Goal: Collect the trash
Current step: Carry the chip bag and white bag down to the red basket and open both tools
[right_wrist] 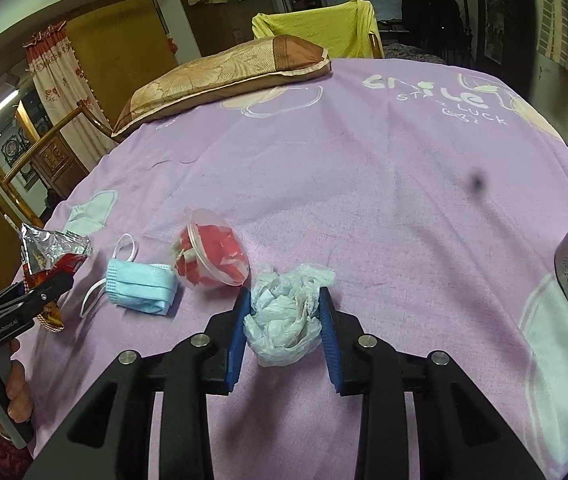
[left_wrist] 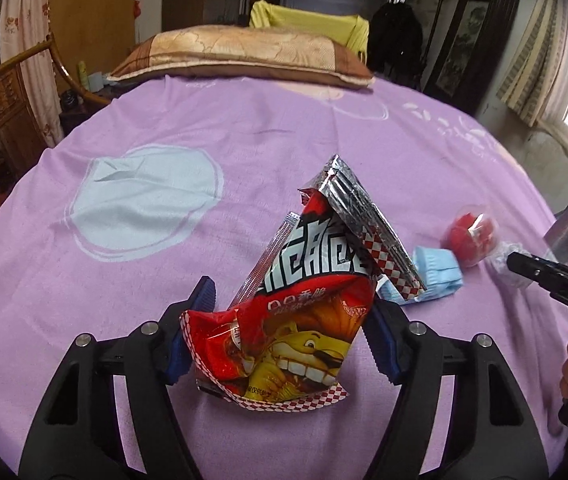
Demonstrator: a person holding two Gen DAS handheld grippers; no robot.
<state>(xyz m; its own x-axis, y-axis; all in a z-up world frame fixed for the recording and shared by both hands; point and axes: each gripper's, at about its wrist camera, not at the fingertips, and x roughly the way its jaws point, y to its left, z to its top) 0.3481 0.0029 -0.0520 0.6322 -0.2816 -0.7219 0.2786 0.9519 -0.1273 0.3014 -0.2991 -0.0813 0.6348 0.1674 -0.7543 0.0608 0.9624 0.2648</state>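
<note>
mask between snack bag and cup

Red snack bag standing torn open, blue face mask, clear cup of red scraps tipping sideways, crumpled white plastic bag, all lying in a row.
</note>
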